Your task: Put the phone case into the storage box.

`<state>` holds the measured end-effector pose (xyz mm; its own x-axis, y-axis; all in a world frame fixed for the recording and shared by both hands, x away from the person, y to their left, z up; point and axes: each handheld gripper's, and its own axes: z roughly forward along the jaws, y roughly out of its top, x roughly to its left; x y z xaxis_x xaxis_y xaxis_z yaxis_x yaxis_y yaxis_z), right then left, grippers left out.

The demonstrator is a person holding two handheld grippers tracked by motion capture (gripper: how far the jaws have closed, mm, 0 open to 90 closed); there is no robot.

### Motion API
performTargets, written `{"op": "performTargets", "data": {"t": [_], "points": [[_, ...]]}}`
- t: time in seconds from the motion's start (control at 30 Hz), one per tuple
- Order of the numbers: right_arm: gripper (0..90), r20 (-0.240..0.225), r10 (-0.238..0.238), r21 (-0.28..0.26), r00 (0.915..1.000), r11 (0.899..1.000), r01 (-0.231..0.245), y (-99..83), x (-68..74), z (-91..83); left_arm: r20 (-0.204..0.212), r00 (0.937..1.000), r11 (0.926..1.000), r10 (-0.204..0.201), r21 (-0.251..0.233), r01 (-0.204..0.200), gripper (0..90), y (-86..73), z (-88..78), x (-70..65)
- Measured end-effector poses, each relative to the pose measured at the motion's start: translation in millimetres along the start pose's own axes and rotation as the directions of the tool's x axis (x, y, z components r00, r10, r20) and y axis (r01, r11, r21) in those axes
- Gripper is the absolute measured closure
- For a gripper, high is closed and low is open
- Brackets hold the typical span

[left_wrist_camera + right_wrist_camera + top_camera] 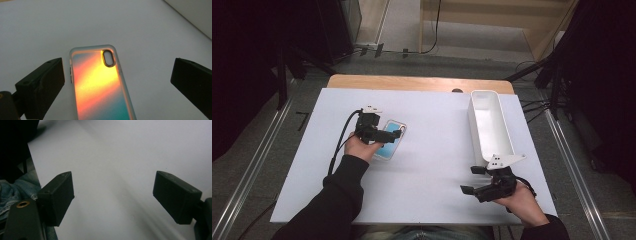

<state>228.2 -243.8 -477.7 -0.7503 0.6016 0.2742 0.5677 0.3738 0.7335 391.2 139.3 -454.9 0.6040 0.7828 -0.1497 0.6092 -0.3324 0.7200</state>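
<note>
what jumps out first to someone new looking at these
The iridescent phone case flat on the white table, glowing orange to teal between the open jaws of the left tool. Then the long white bin at the table's right, with the right tool open near it.

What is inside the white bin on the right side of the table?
The bin looks empty: its white floor and inner walls show in the high view. Its near end is covered by the right tongs' grey plate, so that corner cannot be checked.

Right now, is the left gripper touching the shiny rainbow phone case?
Apart. In the left gripper view, the left gripper stands open, with white table showing between each jaw and the phone case.
</note>
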Motion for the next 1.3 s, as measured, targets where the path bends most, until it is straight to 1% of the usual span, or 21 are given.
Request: {"op": "performTargets", "data": {"t": [0.13, 0.2, 0.4, 0.47, 0.57, 0.63, 0.77, 0.83, 0.93, 1.0, 1.03, 1.07, 1.13, 1.17, 1.3], "points": [[15.8, 0.0, -0.001, 0.001, 1.0, 1.0, 0.001, -0.1, 0.0, 0.0, -0.009, 0.9999, 0.9999, -0.013, -0.004, 0.013, 0.0, -0.2, 0.3, 1.1], [15.7, 0.0, 0.0, 0.001, 1.0, 1.0, 0.0, -0.1, 0.0, 0.0, -0.009, 0.9995, 0.9995, -0.03, -0.01, 0.03, 0.0, -0.3, 1.2, 2.1], [15.8, 0.0, -0.001, 0.002, 1.0, 1.0, 0.001, -0.1, 0.1, 0.0, -0.018, 0.9992, 0.9993, -0.036, -0.007, 0.035, 0.0, -2.4, 5.7, 1.0], [15.8, -0.001, 0.001, 0.004, 1.0, 1.0, -0.001, -0.2, 0.2, -0.2, -0.023, 0.9987, 0.9988, -0.045, -0.02, 0.044, 0.0, -3.7, 7.4, 0.6], [15.7, 0.0, -0.001, 0.002, 1.0, 1.0, 0.001, -0.2, 0.0, -0.1, -0.03, 0.9989, 0.9993, -0.035, -0.017, 0.034, 0.0, -5.1, 8.6, 1.3], [15.7, -0.001, 0.002, 0.004, 1.0, 1.0, -0.002, -0.2, 0.2, -0.1, -0.032, 0.9985, 0.9989, -0.044, -0.02, 0.043, 0.0, -6.3, 10.2, 1.2], [15.7, -0.002, 0.001, 0.004, 1.0, 1.0, -0.001, -0.2, 0.2, -0.2, -0.036, 0.9985, 0.999, -0.042, -0.019, 0.041, 0.0, -8.1, 10.9, 2.1], [15.7, -0.001, -0.001, 0.003, 1.0, 1.0, 0.001, -0.2, 0.0, 0.0, -0.047, 0.998, 0.999, -0.043, -0.014, 0.042, 0.0, -8.8, 12.3, 2.2], [15.8, -0.001, -0.001, 0.004, 1.0, 1.0, 0.001, -0.2, 0.0, 0.0, -0.044, 0.9979, 0.9988, -0.047, -0.017, 0.046, 0.0, -11.6, 14.8, 1.7], [15.8, -0.002, 0.001, 0.004, 1.0, 1.0, -0.001, -0.2, 0.0, 0.0, -0.05, 0.9979, 0.9991, -0.042, -0.002, 0.042, 0.0, -13.6, 17.6, 0.8], [15.8, -0.001, 0.004, 0.004, 1.0, 1.0, -0.004, -0.2, 0.1, 0.0, -0.05, 0.9979, 0.9991, -0.042, -0.002, 0.042, 0.0, -13.6, 17.6, 0.8], [15.7, 0.0, 0.005, 0.004, 1.0, 1.0, -0.005, -0.2, 0.1, 0.0, -0.059, 0.9978, 0.9995, -0.032, 0.002, 0.033, 0.0, -14.9, 18.2, 0.5], [15.7, -0.001, 0.005, 0.006, 1.0, 1.0, -0.005, -0.3, 0.2, 0.0, -0.053, 0.9976, 0.9989, -0.045, -0.013, 0.044, 0.0, -16.9, 18.8, 0.6], [15.7, -0.001, 0.003, 0.004, 1.0, 1.0, -0.003, -0.2, 0.0, 0.1, -0.053, 0.997, 0.9983, -0.057, -0.018, 0.056, 0.0, -17.8, 18.9, 0.8], [15.7, -0.002, 0.004, 0.004, 1.0, 1.0, -0.004, -0.1, 0.1, 0.1, -0.06, 0.9967, 0.9984, -0.054, -0.016, 0.054, 0.0, -20.4, 19.8, 2.6]]}}
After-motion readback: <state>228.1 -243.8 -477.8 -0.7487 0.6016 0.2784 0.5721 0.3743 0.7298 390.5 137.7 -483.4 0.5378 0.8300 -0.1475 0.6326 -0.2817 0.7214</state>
